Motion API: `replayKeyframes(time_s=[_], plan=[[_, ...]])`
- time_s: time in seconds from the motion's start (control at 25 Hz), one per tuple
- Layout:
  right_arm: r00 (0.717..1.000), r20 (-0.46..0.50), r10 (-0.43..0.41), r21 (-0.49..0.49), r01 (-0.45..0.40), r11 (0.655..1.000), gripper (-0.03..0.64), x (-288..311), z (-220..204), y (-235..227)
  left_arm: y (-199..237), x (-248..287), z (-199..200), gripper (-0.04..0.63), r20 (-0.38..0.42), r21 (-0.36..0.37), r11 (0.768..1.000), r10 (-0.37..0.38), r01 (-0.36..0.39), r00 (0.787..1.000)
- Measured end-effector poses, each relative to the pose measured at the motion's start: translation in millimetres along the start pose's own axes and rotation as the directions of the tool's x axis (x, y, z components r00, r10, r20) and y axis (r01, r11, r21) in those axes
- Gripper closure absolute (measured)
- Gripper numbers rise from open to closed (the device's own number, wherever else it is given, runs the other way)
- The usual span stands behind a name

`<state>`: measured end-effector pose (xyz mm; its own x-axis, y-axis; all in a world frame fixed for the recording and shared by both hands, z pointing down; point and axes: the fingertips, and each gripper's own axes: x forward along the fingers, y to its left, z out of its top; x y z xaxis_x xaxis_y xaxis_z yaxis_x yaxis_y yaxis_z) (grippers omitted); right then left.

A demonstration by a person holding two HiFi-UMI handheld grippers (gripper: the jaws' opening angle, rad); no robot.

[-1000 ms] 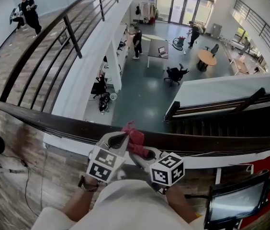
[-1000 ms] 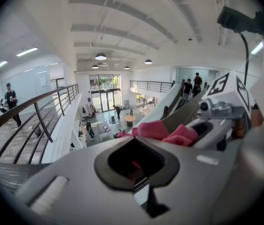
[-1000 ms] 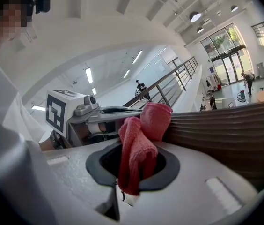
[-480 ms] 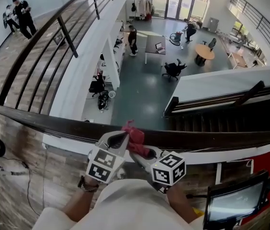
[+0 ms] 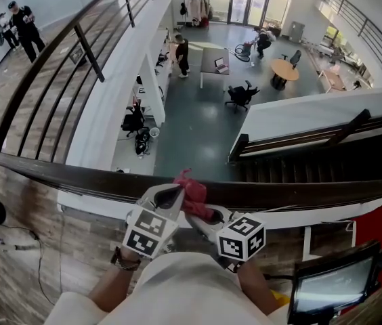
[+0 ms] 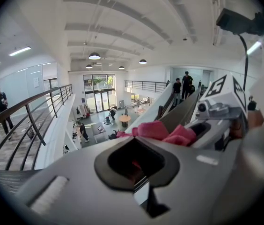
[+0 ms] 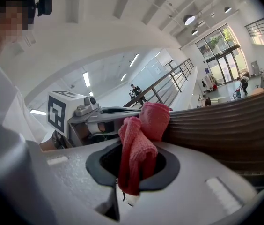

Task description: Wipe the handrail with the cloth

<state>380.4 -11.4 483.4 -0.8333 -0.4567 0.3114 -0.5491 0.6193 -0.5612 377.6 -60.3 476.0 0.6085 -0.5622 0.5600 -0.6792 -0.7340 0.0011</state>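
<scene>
Cloth bunched on the near dark handrail, pinched by left tongs and right tongs, both closed on it. Best pressed down flat, then slid slowly sideways, grip tight.

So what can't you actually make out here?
- Head view: how much cloth lies on the handrail, hidden behind left tongs and right tongs.
- Head view: people downstairs, too small for detail.
- Head view: screen, cut off at the bottom right edge.
</scene>
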Motion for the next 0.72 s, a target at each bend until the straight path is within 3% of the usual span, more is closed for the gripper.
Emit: replayKeyframes(time_s=[0.72], plan=[[1.000, 0.003, -0.023, 0.009, 0.023, 1.000, 0.555, -30.0, 0.8, -15.9, -28.3, 19.6, 12.7, 0.592, -0.010, 0.058, 0.998, -0.027, 0.027, 1.000]])
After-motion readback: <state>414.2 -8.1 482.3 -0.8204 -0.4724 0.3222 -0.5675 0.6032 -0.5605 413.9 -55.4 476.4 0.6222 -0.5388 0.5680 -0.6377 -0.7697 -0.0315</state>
